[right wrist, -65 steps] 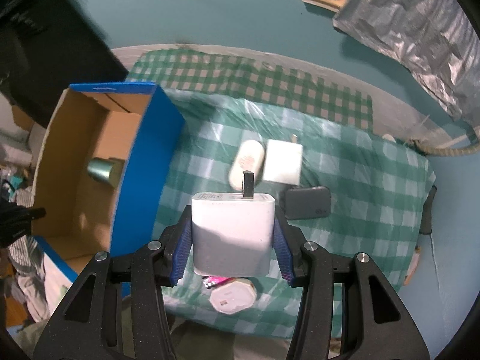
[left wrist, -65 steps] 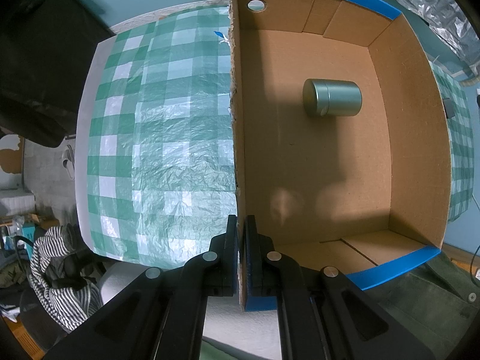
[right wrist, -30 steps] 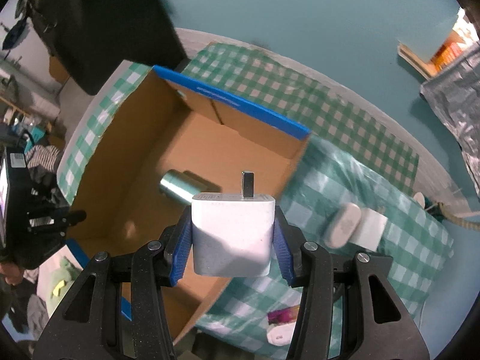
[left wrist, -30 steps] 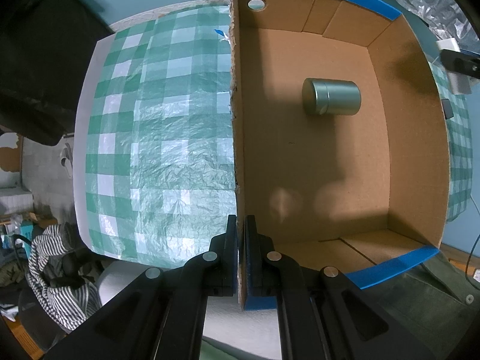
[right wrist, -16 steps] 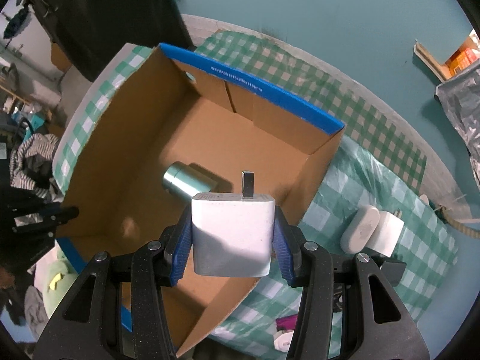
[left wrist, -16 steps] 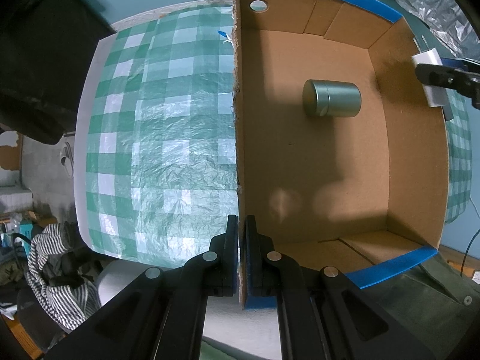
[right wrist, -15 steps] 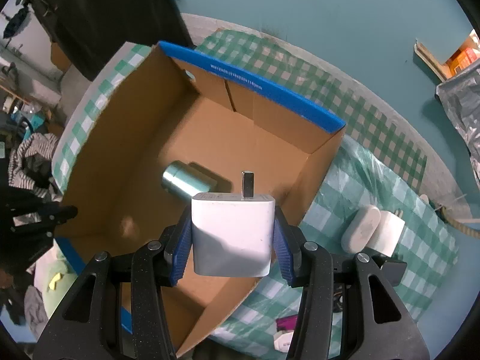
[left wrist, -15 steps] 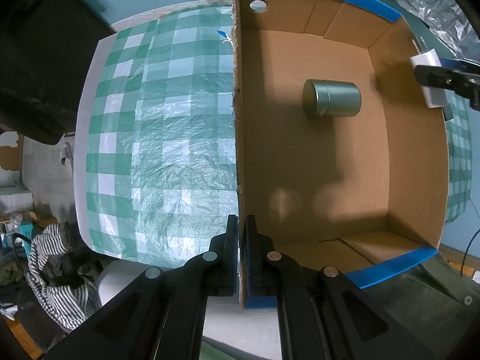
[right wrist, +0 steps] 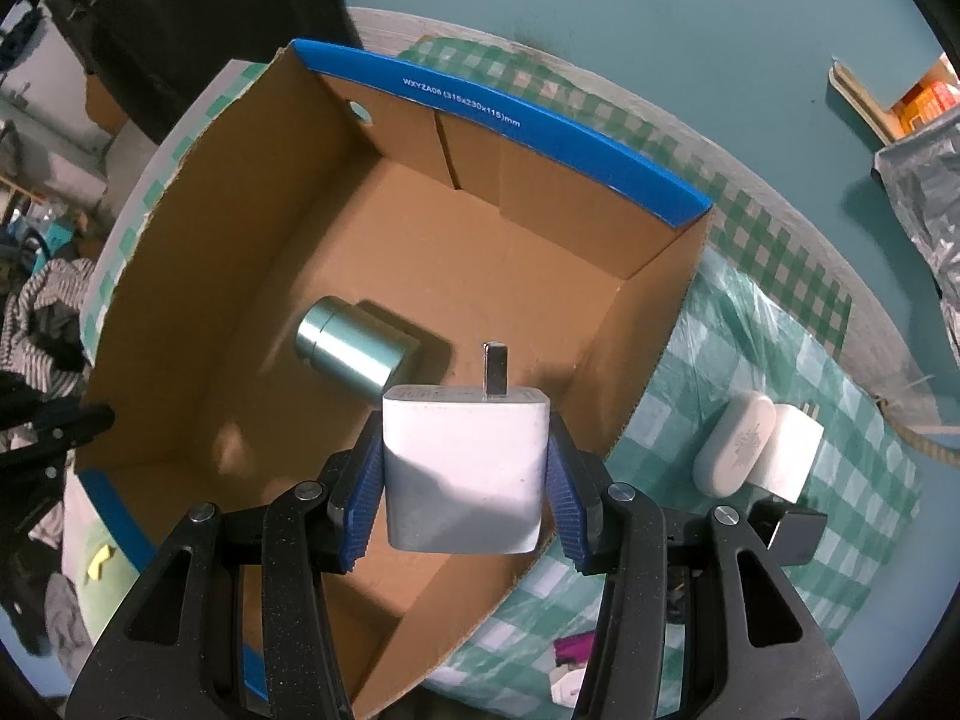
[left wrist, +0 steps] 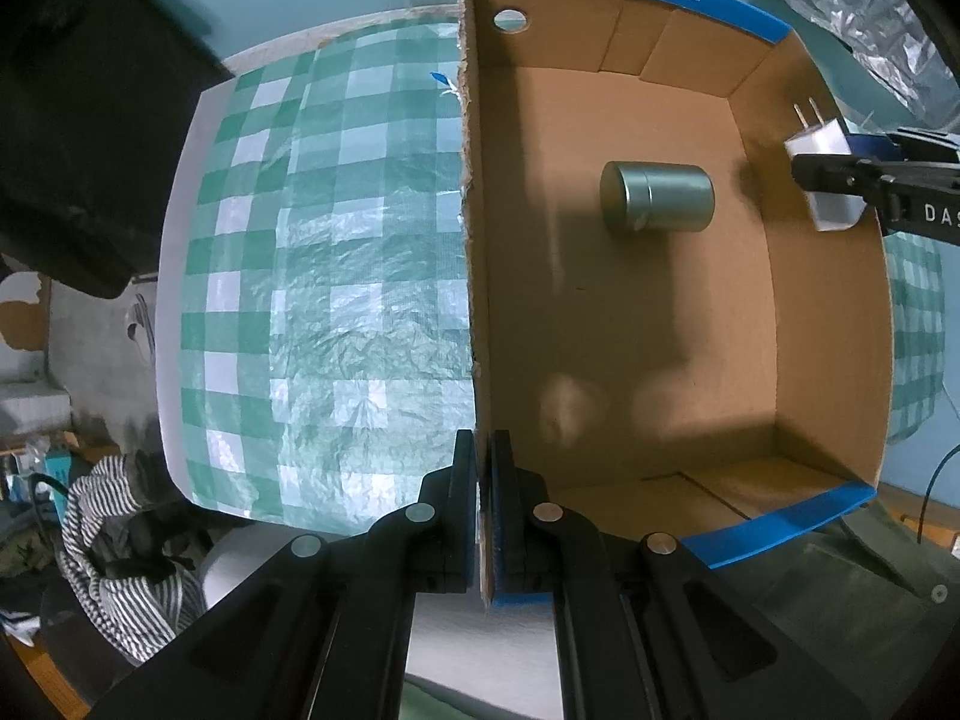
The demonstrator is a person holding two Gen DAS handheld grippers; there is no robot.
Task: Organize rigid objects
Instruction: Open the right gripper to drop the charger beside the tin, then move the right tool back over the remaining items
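Left claw (left wrist: 485, 516) clamps the cardboard box (left wrist: 474, 276) wall at 6 o'clock, steadying it, while right claw (right wrist: 465, 474) holds the white charger (right wrist: 465, 468) above its floor, ready for release.

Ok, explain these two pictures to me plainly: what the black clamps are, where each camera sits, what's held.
No robot arm here: a person holds a two-finger clamp in each hand, with a fisheye camera on each looking along its fingers.

The left wrist view looks straight down. The left hand-held gripper is shut on the side wall of the cardboard box, which stands on a green checked tablecloth. A metal tin lies on its side inside.

In the right wrist view, the right hand-held gripper clamps a white charger, prongs forward, over the box. On the cloth beside the box lie a white oval case and another white charger.
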